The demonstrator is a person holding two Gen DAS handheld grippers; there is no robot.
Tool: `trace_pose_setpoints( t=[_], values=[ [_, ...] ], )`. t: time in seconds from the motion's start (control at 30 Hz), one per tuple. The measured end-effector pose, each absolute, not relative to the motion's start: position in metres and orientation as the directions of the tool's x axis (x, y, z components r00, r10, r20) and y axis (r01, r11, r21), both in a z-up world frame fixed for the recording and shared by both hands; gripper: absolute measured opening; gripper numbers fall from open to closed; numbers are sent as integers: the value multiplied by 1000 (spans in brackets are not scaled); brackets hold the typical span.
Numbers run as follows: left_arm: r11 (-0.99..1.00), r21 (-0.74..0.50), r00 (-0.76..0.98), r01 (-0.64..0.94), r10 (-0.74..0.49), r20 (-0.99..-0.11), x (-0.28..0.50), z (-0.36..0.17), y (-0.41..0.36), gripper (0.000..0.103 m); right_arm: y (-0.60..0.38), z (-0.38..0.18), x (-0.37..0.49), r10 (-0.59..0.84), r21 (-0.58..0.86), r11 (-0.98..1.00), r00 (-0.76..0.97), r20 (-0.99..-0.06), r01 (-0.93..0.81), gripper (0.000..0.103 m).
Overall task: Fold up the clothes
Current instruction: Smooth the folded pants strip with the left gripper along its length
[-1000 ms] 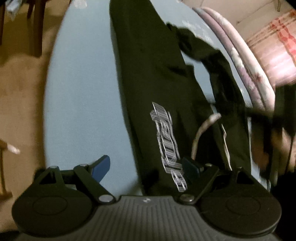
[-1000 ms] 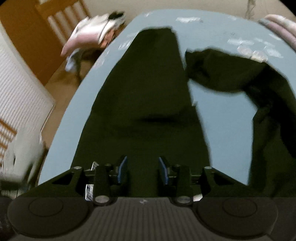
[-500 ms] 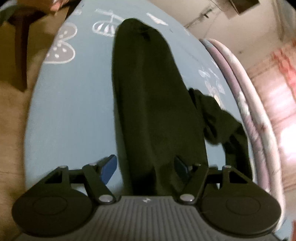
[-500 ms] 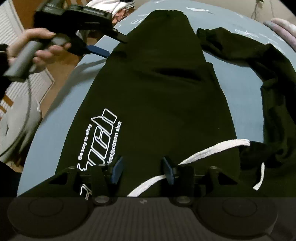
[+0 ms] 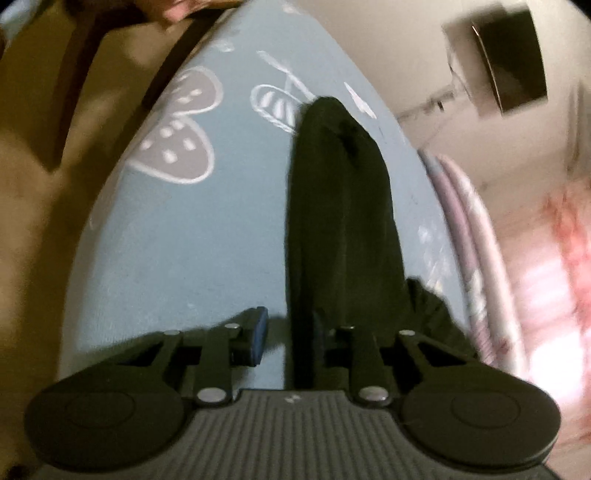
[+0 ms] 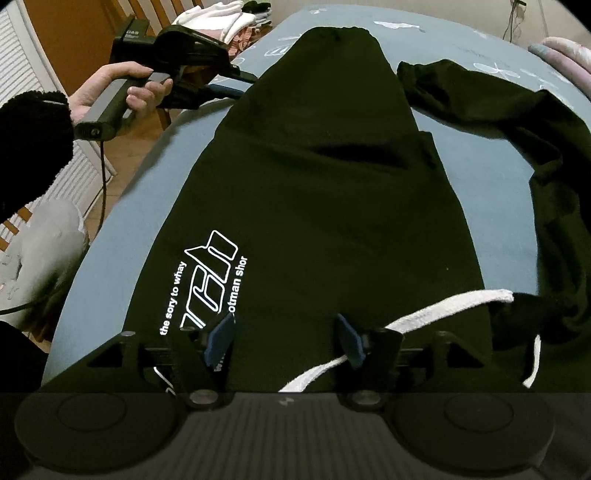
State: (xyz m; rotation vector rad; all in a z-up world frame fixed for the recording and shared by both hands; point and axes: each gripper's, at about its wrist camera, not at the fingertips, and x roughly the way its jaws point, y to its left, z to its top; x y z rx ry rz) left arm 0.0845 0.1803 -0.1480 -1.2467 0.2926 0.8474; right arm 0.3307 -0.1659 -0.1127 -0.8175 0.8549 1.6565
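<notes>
Black pants (image 6: 325, 192) with a white logo (image 6: 210, 273) and a white drawstring (image 6: 443, 306) lie flat on the blue table (image 6: 491, 206). One leg runs straight away from me; the other leg (image 6: 535, 129) is bunched to the right. My right gripper (image 6: 284, 338) hovers open over the waist, the drawstring passing by its right finger. A hand holds my left gripper (image 6: 240, 79) at the straight leg's left edge. In the left wrist view, the left gripper (image 5: 290, 332) straddles the edge of the pants (image 5: 340, 221), its fingers narrowed, with a strip of the table (image 5: 184, 240) showing beside the left pad.
A chair with a pile of light clothes (image 6: 221, 18) stands beyond the table's far left corner. Pink quilted bedding (image 5: 476, 258) runs along the table's right side. The person's hand (image 6: 110, 81) and a cable hang off the left edge.
The left gripper's fingers have narrowed around the leg's edge and its view has tilted up toward the hem. The right gripper has drawn back to the waist, bringing the logo and drawstring into view.
</notes>
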Motion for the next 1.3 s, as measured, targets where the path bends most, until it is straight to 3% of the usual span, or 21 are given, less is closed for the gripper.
trace_pose_setpoints(
  t=[0.2, 0.37, 0.43, 0.53, 0.8, 0.83, 1.3],
  values=[
    [104, -694, 671, -712, 393, -629, 78, -139, 173, 26, -143, -83, 303, 617, 30, -263, -192, -763, -964, 65],
    [122, -705, 691, -699, 366, -623, 74, -139, 166, 26, -96, -75, 268, 686, -94, -367, -202, -699, -925, 57],
    [129, -710, 699, -692, 362, -616, 70, -139, 164, 27, -81, -79, 263, 672, -105, -403, -216, -708, -909, 51],
    [146, -721, 720, -677, 335, -608, 66, -139, 162, 31, -68, -86, 260, 654, -150, -435, -197, -731, -888, 31],
    [219, -702, 732, -678, 291, -617, 70, -139, 150, 31, -60, -97, 255, 587, -207, -537, -186, -788, -818, 30],
    [221, -703, 734, -676, 285, -616, 72, -138, 149, 31, -59, -100, 254, 569, -196, -549, -191, -800, -812, 3],
    [239, -703, 743, -670, 227, -630, 83, -137, 137, 35, -56, -115, 293, 547, -76, -381, -158, -822, -921, 2]
  ],
)
